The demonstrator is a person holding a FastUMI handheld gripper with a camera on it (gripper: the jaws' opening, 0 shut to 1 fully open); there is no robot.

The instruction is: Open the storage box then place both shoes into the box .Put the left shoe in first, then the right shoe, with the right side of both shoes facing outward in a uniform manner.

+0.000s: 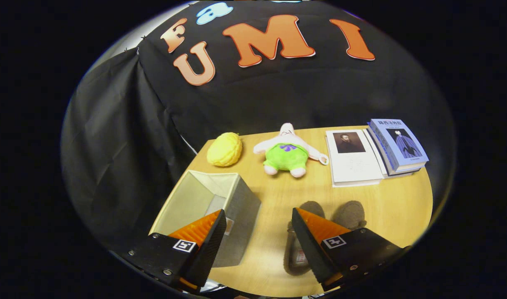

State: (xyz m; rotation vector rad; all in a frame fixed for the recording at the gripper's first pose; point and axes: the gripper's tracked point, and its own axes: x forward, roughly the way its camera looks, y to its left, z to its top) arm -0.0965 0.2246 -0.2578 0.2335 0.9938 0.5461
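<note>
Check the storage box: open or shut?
Open. The storage box shows its pale inside walls and floor, nothing in it; both shoes lie beside it on the table. Gripper open above them.

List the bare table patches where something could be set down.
Free: the strip between storage box and shoes, ahead of the open gripper; also between shoes and books. Crowded: far edge, with yellow plush, green-shorts plush and books in a row.
</note>
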